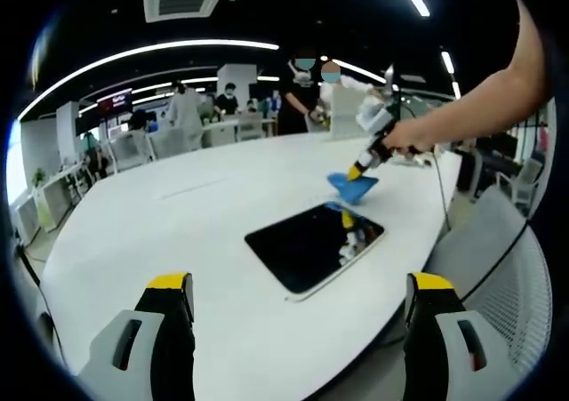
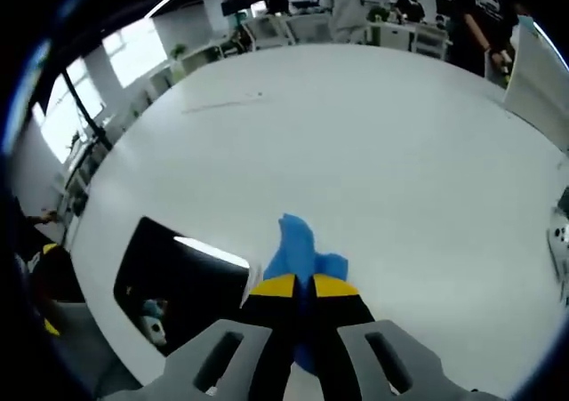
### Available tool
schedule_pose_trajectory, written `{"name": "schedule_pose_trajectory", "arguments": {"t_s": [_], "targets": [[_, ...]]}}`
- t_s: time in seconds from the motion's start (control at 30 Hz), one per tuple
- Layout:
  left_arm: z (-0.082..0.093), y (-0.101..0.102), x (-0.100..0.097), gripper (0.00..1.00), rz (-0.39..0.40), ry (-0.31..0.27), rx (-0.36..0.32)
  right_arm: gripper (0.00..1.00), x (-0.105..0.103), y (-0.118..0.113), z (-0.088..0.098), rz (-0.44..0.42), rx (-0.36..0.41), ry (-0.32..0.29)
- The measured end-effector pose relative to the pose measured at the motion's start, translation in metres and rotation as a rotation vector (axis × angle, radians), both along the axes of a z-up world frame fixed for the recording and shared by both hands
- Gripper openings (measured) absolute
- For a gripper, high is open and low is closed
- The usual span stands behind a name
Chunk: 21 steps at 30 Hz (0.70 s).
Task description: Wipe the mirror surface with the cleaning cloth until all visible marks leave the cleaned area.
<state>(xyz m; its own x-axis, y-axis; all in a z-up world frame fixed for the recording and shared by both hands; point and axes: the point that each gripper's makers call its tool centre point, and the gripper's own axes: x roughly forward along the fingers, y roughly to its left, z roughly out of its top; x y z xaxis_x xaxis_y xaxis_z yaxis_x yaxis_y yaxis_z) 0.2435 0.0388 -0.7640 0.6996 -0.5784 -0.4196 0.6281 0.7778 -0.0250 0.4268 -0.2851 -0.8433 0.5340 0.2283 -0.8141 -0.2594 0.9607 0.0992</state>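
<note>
Your left gripper (image 1: 299,287) is released: its two yellow-tipped jaws stand wide apart at the bottom of the left gripper view, with nothing between them, hovering over the near edge of the white table (image 1: 160,232).

The mirror (image 1: 313,245) lies flat on the table ahead of those jaws, a dark rounded rectangle with a pale rim, its glass reflecting the ceiling and the tool above it. In the right gripper view the mirror (image 2: 182,281) sits to the left of your jaws, a bright ceiling-light streak across its dark surface.

Your right gripper (image 2: 303,284) is clenched on the blue cleaning cloth (image 2: 302,250); the jaws are closed together with the fabric bunched between and spilling out past the yellow tips. From the left gripper view, your right gripper (image 1: 360,172) reaches in from the right at the end of your bare forearm (image 1: 480,108), and the cleaning cloth (image 1: 353,186) hangs beneath it just beyond the mirror's far edge. It looks to be touching the tabletop rather than the glass, though at this angle you cannot be sure.

Any marks on the mirror are too small to make out against the reflections.

Behind the table, several people (image 1: 302,99) stand among desks (image 1: 231,130) and chairs in an open office under long ceiling light strips (image 1: 160,52).
</note>
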Motion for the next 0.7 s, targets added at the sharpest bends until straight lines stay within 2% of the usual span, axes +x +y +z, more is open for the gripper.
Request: {"name": "schedule_pose_trajectory", "arguments": {"t_s": [0.3,0.4,0.53,0.57,0.6,0.63,0.7], "targets": [[-0.001,0.0,0.0,0.99,-0.002,0.003,0.005,0.01,-0.006,-0.003,-0.022,-0.027,0.017,0.004],[-0.001,0.0,0.0,0.99,-0.003,0.004,0.007,0.01,-0.011,-0.001,-0.034,-0.025,0.004,0.03],[-0.001,0.0,0.0,0.99,-0.004,0.004,0.008,0.03,-0.012,-0.001,-0.029,0.005,0.012,0.001],[-0.001,0.001,0.0,0.99,-0.003,0.002,0.009,0.05,-0.013,-0.003,-0.022,0.068,-0.02,-0.034],[-0.001,0.001,0.0,0.99,-0.003,0.0,0.008,0.11,-0.01,-0.006,-0.018,0.054,-0.029,-0.065],[0.0,0.001,0.0,0.99,-0.001,0.0,0.003,0.16,-0.01,-0.005,-0.008,0.078,-0.013,-0.116],[0.0,0.001,0.0,0.99,0.0,0.001,0.001,0.3,-0.014,-0.006,0.004,0.09,0.017,-0.15]]}}
